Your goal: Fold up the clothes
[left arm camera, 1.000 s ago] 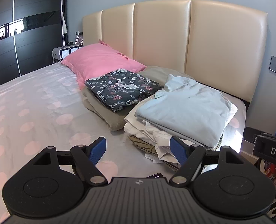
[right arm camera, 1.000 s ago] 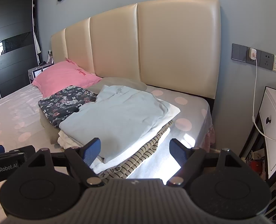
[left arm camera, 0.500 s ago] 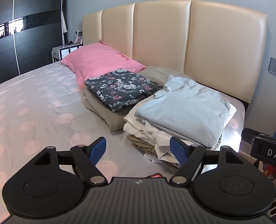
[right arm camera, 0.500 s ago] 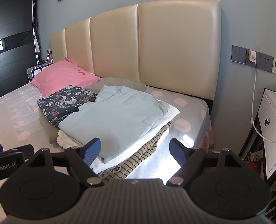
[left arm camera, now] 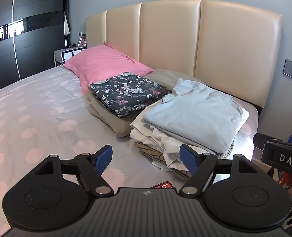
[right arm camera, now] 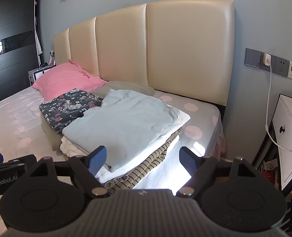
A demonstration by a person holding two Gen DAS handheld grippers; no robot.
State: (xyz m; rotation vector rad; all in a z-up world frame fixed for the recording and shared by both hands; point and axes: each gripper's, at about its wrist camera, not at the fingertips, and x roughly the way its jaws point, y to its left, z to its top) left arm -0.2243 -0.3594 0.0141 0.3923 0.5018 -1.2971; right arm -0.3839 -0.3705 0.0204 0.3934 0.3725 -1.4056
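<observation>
A folded pale blue shirt [left arm camera: 193, 114] [right arm camera: 124, 124] tops a pile of white and striped clothes [right arm camera: 146, 164] on the bed. Beside it a dark floral garment [left arm camera: 128, 92] [right arm camera: 69, 106] lies folded on an olive-grey one [left arm camera: 108, 116]. My left gripper [left arm camera: 146, 158] hangs open above the bed, short of the pile, nothing between its blue pads. My right gripper [right arm camera: 144, 159] is open too, over the pile's near corner without touching it. Each gripper's side shows at the edge of the other's view.
A pink pillow [left arm camera: 104, 63] lies against the cream headboard [left arm camera: 185, 39]. The spotted sheet [left arm camera: 33, 106] stretches bare to the left. A white nightstand [right arm camera: 288, 138] and a charger cable [right arm camera: 269, 106] stand right of the bed. A phone [left arm camera: 162, 184] lies just under my left gripper.
Both views have shifted slightly, as the grippers drift a little. The clothes have not moved and both grippers stay open.
</observation>
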